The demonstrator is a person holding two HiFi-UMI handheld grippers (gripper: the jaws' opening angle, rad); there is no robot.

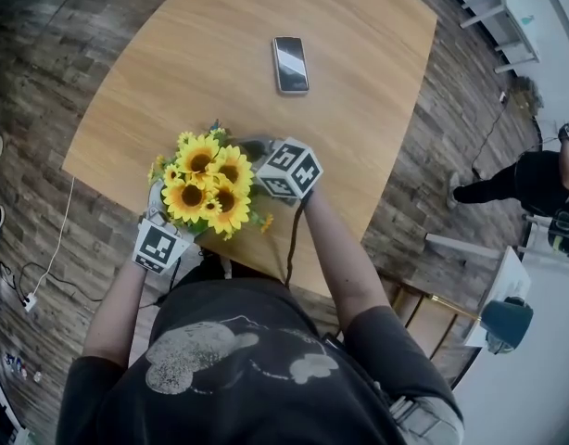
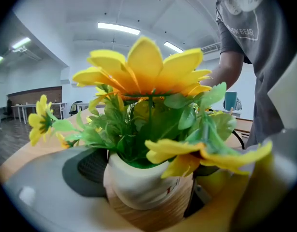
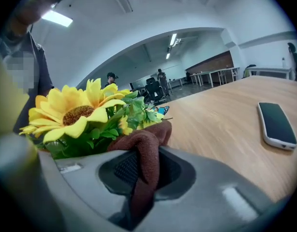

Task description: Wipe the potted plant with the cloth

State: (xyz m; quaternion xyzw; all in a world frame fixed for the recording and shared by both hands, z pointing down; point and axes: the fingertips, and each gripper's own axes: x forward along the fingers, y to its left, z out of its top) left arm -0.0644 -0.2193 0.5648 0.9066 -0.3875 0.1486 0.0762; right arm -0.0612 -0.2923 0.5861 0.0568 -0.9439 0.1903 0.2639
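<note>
The potted plant [image 1: 208, 185] is a bunch of yellow sunflowers in a white pot [image 2: 139, 182], and it stands at the table's near edge. My left gripper [image 2: 151, 202] has its jaws wide around the pot, one on each side, pressing on it. In the head view only its marker cube [image 1: 161, 245] shows below the flowers. My right gripper [image 1: 259, 156] is at the plant's right side, shut on a brown cloth [image 3: 144, 158]. The cloth's top fold touches the green leaves [image 3: 134, 112] beneath a sunflower [image 3: 73, 112].
A phone [image 1: 291, 63] lies face up on the wooden table [image 1: 359, 109] beyond the plant, also seen as the phone [image 3: 276, 124] at the right. A person [image 1: 525, 179] stands on the floor at the right, near a teal chair [image 1: 507, 323]. A cable [image 1: 53, 258] trails at the left.
</note>
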